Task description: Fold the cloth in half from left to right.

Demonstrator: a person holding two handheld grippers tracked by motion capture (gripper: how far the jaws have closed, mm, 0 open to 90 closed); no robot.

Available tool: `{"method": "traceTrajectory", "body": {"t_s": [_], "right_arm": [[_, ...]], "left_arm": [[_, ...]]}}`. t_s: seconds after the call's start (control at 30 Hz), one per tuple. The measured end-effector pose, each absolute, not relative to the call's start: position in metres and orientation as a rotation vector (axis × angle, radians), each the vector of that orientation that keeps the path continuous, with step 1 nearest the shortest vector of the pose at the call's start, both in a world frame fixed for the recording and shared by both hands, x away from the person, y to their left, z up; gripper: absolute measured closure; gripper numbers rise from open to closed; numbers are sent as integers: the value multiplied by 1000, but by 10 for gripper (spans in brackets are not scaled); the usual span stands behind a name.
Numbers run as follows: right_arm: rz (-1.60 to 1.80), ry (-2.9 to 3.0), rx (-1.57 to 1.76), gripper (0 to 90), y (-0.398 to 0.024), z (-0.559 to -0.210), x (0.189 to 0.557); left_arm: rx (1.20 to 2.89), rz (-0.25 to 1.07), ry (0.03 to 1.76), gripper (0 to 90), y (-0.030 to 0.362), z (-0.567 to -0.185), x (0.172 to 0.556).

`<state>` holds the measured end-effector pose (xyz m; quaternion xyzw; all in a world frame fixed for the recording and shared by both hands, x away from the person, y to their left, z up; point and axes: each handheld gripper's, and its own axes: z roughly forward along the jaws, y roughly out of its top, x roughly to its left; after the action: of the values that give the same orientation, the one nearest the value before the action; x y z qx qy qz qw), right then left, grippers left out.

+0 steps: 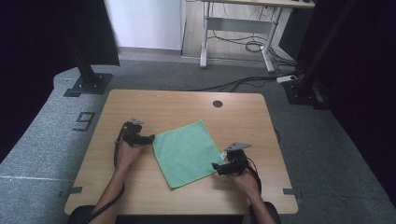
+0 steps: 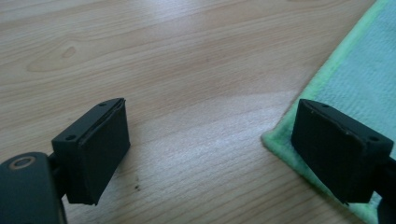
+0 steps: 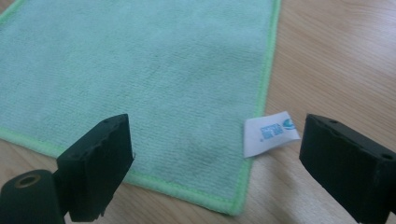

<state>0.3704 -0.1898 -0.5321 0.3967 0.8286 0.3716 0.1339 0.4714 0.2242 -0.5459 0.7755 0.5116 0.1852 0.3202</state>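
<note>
A green microfibre cloth (image 1: 187, 153) lies spread flat near the middle of the wooden table (image 1: 154, 105), turned so its corners point roughly toward the table's edges. Its border is a brighter green stitched hem, and a small white label (image 3: 270, 132) sticks out from the hem by the corner nearest the person's right hand.

The left gripper (image 1: 148, 139) sits at the cloth's left corner, jaws spread wide. In the left gripper view, one jaw is over bare wood and the other over the cloth's corner (image 2: 280, 137); whether it touches the fabric I cannot tell.

The right gripper (image 1: 215, 168) is at the cloth's right-hand corner, its jaws also spread wide. In the right gripper view, one jaw is above the cloth near its hem, the other over bare wood just beyond the label, with the corner between them.

Both forearms come in from the near edge of the table. Beyond the far edge is grey carpet (image 1: 327, 135) and a desk frame (image 1: 238, 28) with loose cables.
</note>
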Motion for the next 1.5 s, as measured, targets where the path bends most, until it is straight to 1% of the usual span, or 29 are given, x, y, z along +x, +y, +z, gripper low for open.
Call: {"method": "traceTrajectory", "body": {"t_s": [0.2, 0.4, 0.6, 0.83, 0.87, 1.1, 1.23, 1.37, 1.5], "right_arm": [[1071, 2420, 1144, 99, -186, -532, 370], [1083, 2428, 1144, 114, -185, -532, 370], [1125, 2459, 1102, 128, -176, -529, 368], [1153, 2505, 1044, 133, -157, -527, 364], [1160, 2524, 1017, 134, -148, -527, 362], [1180, 2596, 952, 139, -123, -529, 356], [1193, 2658, 873, 152, -100, -530, 347], [1209, 2698, 815, 172, -82, -530, 341], [1221, 2739, 757, 213, -66, -529, 335]], "left_arm": [[2045, 474, 1312, 134, 221, -546, 471], [2059, 509, 1315, 138, 219, -547, 470], [2060, 509, 1314, 144, 219, -547, 470], [2060, 511, 1316, 146, 219, -547, 469], [2059, 511, 1316, 146, 219, -547, 469], [2063, 511, 1315, 146, 219, -547, 469], [2061, 512, 1315, 147, 219, -547, 469], [2061, 514, 1305, 170, 219, -547, 468], [2056, 515, 1291, 215, 218, -547, 466]]}}
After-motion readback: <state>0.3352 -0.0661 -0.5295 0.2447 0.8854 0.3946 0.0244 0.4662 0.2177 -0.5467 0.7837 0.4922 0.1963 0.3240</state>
